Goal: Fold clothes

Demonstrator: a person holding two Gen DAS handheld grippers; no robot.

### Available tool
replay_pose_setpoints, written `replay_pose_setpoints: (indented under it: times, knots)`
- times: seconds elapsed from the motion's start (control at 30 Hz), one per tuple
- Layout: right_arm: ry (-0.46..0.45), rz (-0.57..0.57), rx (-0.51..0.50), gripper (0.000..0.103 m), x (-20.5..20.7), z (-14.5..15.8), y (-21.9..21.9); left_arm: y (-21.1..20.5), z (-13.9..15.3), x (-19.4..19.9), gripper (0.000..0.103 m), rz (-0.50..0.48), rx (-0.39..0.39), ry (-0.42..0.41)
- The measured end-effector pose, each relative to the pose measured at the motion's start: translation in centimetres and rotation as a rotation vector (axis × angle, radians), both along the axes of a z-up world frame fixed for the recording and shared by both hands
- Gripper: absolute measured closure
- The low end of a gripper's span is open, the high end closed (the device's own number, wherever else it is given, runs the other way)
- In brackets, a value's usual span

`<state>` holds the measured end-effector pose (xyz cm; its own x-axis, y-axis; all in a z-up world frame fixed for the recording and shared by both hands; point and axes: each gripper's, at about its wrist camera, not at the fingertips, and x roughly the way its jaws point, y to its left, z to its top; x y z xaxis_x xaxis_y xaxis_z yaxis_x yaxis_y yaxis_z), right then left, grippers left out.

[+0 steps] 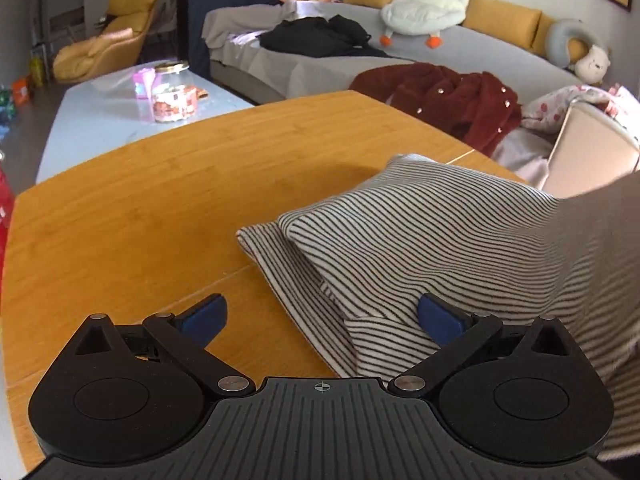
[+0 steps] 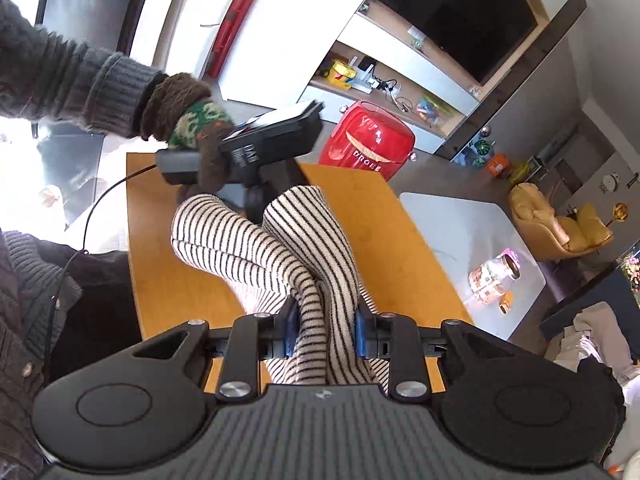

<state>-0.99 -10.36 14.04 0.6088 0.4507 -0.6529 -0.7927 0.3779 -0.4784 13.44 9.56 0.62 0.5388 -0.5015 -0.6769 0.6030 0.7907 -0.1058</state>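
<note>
A black-and-white striped garment lies partly folded on the wooden table, its right side lifted up off the board. My left gripper hovers open over the garment's near edge, blue pads wide apart and nothing between them. In the right wrist view my right gripper is shut on a bunched fold of the striped garment, holding it above the table. The left gripper's body shows beyond the cloth, held by a gloved hand.
A grey sofa behind the table carries a dark red coat, a black garment and a white plush goose. A pale low table with a jar stands at the left. A red suitcase is beyond the table.
</note>
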Motion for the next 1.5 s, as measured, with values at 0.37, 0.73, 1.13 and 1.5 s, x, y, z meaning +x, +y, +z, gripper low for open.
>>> replay_pose_setpoints:
  times: [0.37, 0.73, 1.13, 1.5]
  knots:
    - [0.244, -0.073, 0.092, 0.069, 17.8, -9.7, -0.1, 7.1, 2.5, -0.3, 0.0, 0.144, -0.144, 0.028]
    - [0.149, -0.244, 0.309, 0.026, 15.4, -7.4, -5.2, -1.5, 3.0, 0.5, 0.0, -0.058, -0.082, -0.006]
    - [0.035, -0.614, 0.348, 0.003, 16.4, -13.3, -8.8, -1.9, 0.0, 5.4, 0.0, 0.073, -0.092, 0.066]
    - [0.268, -0.715, 0.559, 0.003, 13.2, -10.1, -12.0, 0.3, 3.1, 1.9, 0.0, 0.056, -0.116, 0.025]
